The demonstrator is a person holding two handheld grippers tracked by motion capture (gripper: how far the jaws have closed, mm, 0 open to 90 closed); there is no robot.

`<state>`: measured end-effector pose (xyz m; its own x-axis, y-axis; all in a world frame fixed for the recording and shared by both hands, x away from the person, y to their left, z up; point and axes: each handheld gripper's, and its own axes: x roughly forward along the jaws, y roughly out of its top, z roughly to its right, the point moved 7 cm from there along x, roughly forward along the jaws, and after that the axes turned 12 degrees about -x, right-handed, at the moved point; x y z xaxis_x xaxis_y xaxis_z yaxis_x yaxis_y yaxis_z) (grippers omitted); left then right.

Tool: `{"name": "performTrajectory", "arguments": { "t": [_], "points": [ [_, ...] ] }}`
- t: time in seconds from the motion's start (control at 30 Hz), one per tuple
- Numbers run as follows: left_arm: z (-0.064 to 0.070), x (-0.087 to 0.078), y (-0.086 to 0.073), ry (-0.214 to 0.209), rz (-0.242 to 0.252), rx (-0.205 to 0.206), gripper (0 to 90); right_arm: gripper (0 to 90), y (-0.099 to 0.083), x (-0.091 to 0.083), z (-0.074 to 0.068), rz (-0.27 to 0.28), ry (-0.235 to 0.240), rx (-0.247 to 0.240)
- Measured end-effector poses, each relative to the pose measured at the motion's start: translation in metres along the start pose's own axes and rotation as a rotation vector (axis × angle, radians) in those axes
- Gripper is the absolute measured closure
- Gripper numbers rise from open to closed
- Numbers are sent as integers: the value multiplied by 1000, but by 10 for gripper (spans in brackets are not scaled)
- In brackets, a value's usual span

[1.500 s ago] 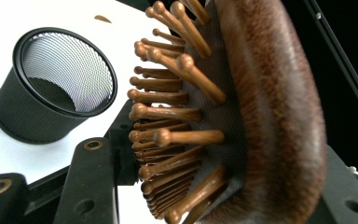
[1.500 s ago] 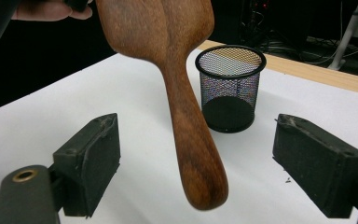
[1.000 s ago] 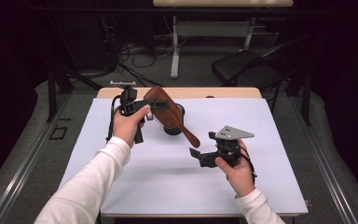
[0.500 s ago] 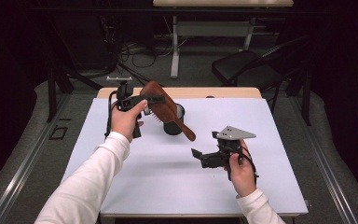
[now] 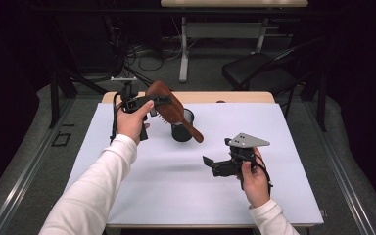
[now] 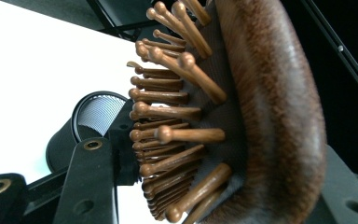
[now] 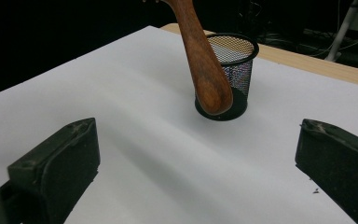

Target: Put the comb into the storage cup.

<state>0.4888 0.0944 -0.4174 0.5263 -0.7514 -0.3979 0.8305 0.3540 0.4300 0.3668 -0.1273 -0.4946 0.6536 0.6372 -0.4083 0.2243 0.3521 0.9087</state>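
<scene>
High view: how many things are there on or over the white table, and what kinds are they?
Wooden hairbrush: 1, held in the left gripper
Black mesh cup: 1, standing on the table
Grippers: 2, the left one and the right gripper, whose fingers are apart
Total: 4

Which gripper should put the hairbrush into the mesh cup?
Left. The left gripper already grips the hairbrush by its head, above the mesh cup. The right gripper is open, empty and farther off.
</scene>
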Motion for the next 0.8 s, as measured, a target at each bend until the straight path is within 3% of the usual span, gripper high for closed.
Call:
{"name": "performTrajectory", "arguments": {
  "t": [0.8],
  "points": [
    [2,-3,22,23,48,15,469,0,-2,1,-2,-12,17,-10]
  ]
}}
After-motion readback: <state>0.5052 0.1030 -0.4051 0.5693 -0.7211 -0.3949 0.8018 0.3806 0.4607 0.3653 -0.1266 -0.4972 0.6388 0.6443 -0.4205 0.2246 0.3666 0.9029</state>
